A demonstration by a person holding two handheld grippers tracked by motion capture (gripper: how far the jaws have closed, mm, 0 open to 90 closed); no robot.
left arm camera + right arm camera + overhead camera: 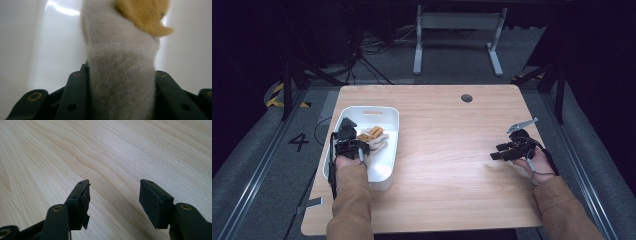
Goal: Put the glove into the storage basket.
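The fuzzy sock [120, 75], grey-white with a tan patch, sits pinched between the jaws of the left gripper [353, 146], down inside the white tub [388, 116] at the table's [452, 165] left edge. Soft fabric could slip free or snag the tub wall. The right gripper [113, 200] rests wide apart, holding nothing, over bare wood.
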